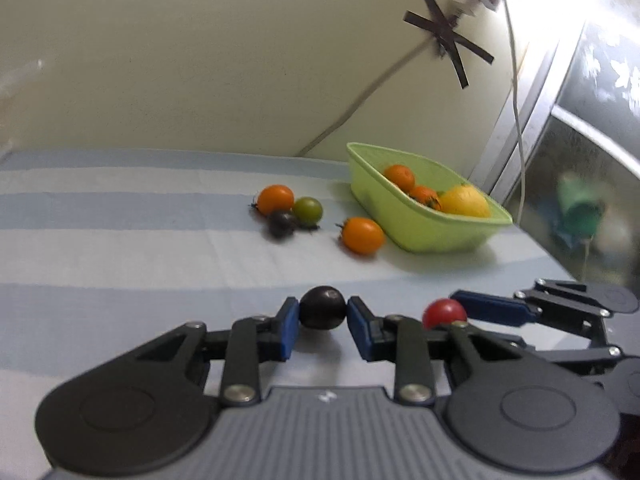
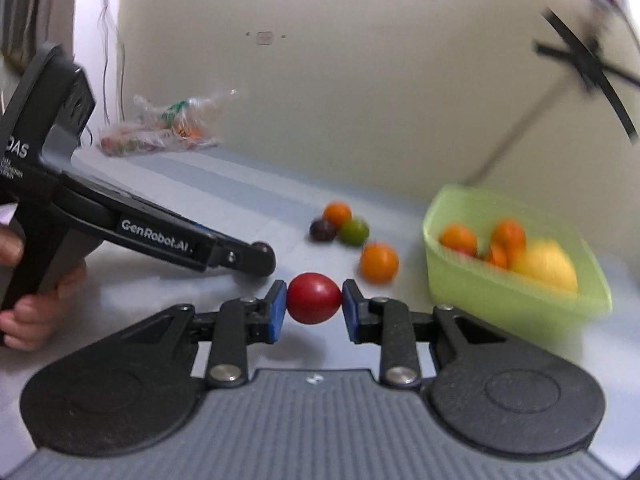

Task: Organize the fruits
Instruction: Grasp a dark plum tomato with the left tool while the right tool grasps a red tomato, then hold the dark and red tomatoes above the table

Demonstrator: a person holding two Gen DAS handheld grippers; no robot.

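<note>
The left claw (image 1: 323, 314) pinches a dark plum (image 1: 322, 307) just above the striped worktop (image 1: 120, 240); the right claw (image 2: 314, 300) grips a red tomato (image 2: 314, 298). Only the right wrist view shows a plastic bag (image 2: 160, 128) by the wall. The green basket (image 1: 400, 216) holds oranges and a lemon (image 1: 468, 202); four loose fruits lie beside it.
</note>
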